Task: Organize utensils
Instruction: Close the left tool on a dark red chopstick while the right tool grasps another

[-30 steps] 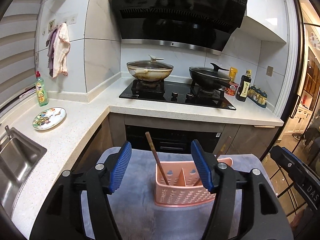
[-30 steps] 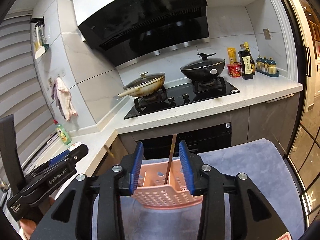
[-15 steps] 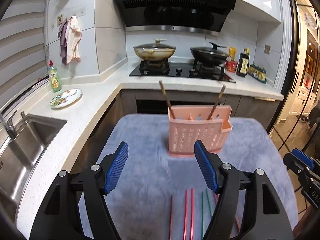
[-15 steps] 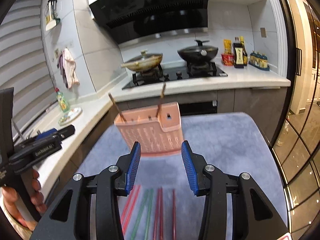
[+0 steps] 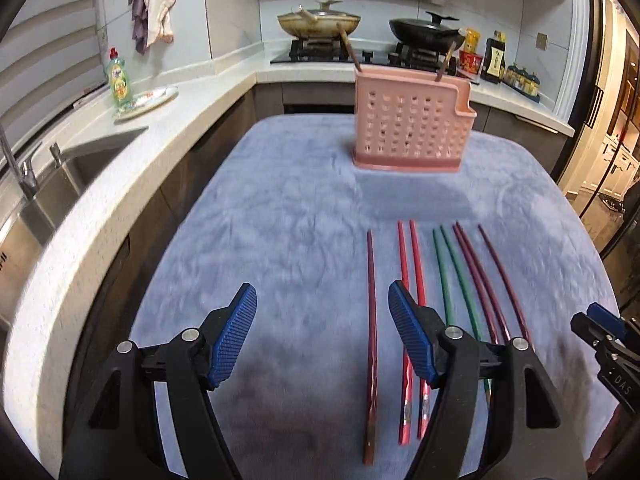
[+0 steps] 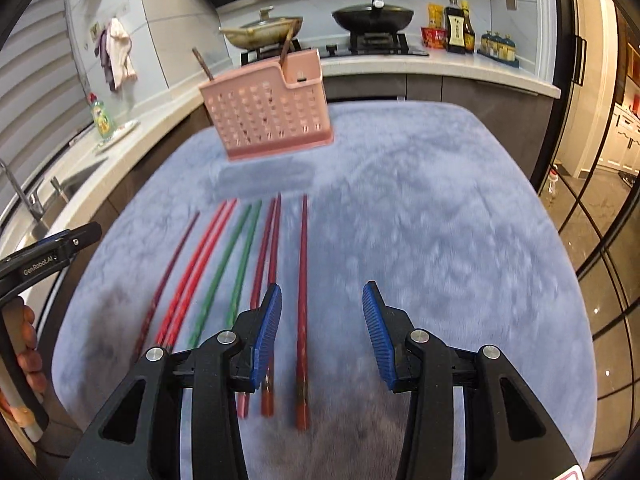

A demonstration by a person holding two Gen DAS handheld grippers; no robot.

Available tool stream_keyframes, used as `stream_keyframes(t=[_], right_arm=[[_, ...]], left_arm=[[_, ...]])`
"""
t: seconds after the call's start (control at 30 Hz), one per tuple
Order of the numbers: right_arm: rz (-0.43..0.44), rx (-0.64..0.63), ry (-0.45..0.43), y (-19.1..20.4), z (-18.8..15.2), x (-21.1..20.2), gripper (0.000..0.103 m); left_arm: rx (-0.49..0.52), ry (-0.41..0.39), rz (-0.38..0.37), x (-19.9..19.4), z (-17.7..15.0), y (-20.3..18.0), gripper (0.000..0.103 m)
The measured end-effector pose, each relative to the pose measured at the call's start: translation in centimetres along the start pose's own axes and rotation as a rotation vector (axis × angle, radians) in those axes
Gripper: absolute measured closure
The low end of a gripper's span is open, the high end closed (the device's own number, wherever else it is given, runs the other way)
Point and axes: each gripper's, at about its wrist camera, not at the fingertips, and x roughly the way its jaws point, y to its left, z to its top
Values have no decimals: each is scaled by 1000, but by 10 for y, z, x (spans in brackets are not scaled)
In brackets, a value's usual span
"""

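Note:
A pink perforated utensil holder (image 5: 412, 124) stands at the far side of a blue-grey mat (image 5: 280, 216), with two brown chopsticks (image 5: 349, 51) sticking up in it. It also shows in the right wrist view (image 6: 272, 114). Several chopsticks lie side by side on the mat: dark red (image 5: 371, 320), bright red (image 5: 403, 256), green (image 5: 442, 268) and maroon (image 5: 478, 272). My left gripper (image 5: 322, 332) is open and empty above the near left of the row. My right gripper (image 6: 322, 336) is open and empty, with a dark red chopstick (image 6: 303, 300) lying under its gap.
A white counter (image 5: 120, 148) with a sink (image 5: 60, 184), a green soap bottle (image 5: 119, 78) and a plate (image 5: 146, 100) runs along the left. Behind the mat is a stove with two pans (image 5: 320, 24) and sauce bottles (image 5: 494, 58).
Both grippers have pulled back from the holder toward the mat's near edge and tilted down. The row of chopsticks has come into full view. Both stay open.

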Motion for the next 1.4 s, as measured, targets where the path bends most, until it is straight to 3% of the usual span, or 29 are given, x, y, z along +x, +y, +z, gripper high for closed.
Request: stream_keyframes(t=[0.33,0.87,1.4], right_arm=[[5,0,62,4,-36,7,68],[8,-30,115,13,-55,21,91],[4,-29,112,12,-57,21,94]], left_arm=[[-4,91,-17,6,-49,-1,38],[-5,150,-36,9,-78,-2,38],[-3,203,-47,23,-97,-6,42]])
